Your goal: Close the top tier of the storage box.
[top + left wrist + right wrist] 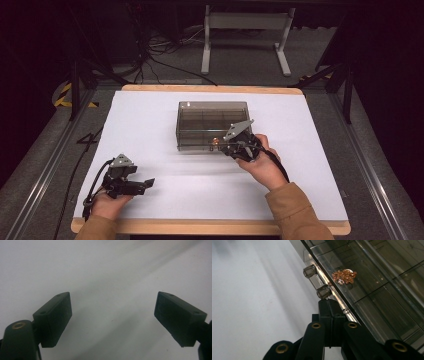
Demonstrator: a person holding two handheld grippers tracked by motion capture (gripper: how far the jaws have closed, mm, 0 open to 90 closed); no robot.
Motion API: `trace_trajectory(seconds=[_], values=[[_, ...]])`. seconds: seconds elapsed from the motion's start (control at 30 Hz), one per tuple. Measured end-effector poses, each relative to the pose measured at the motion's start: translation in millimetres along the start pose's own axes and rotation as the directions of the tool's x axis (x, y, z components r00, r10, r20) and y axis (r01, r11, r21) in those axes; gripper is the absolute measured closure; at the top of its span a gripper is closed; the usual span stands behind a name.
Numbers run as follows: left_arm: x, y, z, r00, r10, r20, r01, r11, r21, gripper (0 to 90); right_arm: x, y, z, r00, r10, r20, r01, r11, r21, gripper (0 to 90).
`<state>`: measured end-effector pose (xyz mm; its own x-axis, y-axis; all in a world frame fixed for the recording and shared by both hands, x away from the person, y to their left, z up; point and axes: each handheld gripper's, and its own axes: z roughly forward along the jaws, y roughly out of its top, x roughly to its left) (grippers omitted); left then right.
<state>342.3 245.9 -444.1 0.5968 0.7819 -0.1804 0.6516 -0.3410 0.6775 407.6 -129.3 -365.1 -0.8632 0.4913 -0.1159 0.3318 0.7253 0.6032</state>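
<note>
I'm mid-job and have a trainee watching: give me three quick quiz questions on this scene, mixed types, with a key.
1. True or false: the left tool is open over bare white table.
2. What lies inside the box?
A. a copper-coloured chain
B. a pair of scissors
C. a blue cup
3. Fill in: the right tool is ____ at the box's front edge, by two clear knobs.

Key:
1. True; its jaws stand wide apart with nothing between them.
2. A; the chain lies bunched in one compartment.
3. Shut; the jaws are pressed together.
</note>
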Motion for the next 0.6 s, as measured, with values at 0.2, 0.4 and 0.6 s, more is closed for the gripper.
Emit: trace_trajectory(seconds=[0.2, 0.4, 0.6], values=[[0.0, 0.0, 0.0, 1.0, 0.002, 0.001, -0.002, 1.0, 0.0, 15.2, -3.6, 0.2, 2.2, 0.9995, 0.027, 0.015, -0.027, 0.999, -0.019, 90.0], [-0.1, 0.0, -0.1, 1.0, 0.004, -0.006, -0.004, 1.0, 0.002, 15.1, -7.5, 0.2, 3.0, 0.9987, 0.048, 0.015, -0.047, 0.998, -0.039, 90.0], [0.1, -0.2, -0.3, 1.0, -0.001, 0.001, 0.001, 1.0, 0.001, 15.1, -12.0, 0.6, 5.7, 0.9965, 0.08, 0.026, -0.078, 0.995, -0.059, 90.0]])
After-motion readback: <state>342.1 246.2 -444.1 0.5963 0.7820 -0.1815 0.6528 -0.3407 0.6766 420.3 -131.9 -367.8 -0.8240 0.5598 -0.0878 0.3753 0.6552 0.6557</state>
